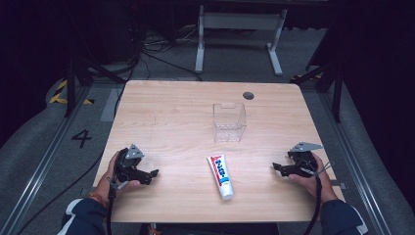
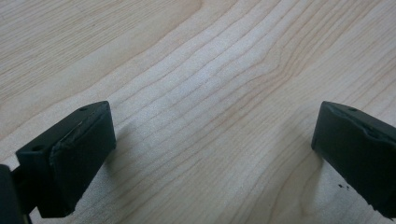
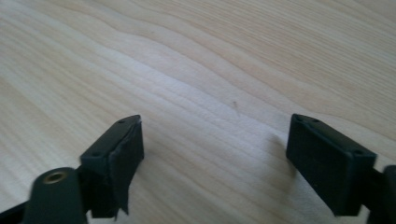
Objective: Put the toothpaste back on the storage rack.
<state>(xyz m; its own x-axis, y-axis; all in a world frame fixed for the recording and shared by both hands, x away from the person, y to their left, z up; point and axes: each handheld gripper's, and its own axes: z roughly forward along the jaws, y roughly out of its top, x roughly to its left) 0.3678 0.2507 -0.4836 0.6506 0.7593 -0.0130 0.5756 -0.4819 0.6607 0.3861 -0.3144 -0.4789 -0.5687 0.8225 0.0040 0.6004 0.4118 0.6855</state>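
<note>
Resting on the near left part of the counter (image 1: 166, 105), the person's left hand (image 1: 117, 171) lay low with the forearm coming in from the bottom edge in a dark sleeve, an orange band at the wrist. It held the left hand-held gripper (image 1: 154, 174) so that the black jaws pointed rightward across the wood, toward the middle, with the grey three-cornered plate on top. In the left gripper view that hand-held gripper (image 2: 212, 154) stood wide, with bare wood grain between the jaws and nothing held.

Near the middle, close to the front edge, a white toothpaste tube (image 1: 220, 176) with red and blue print lay flat, its cap toward the person, well apart from both hands. Behind it, farther up the counter, stood an upright clear plastic box (image 1: 229, 122).

On the right, the right hand (image 1: 308, 174) mirrored the other: low on the counter, forearm in from below, the cable trailing back along it. The right hand-held gripper (image 1: 275, 168) pointed leftward toward the tube. In the right gripper view it (image 3: 215, 149) gaped wide too, with bare wood between the jaws.
</note>
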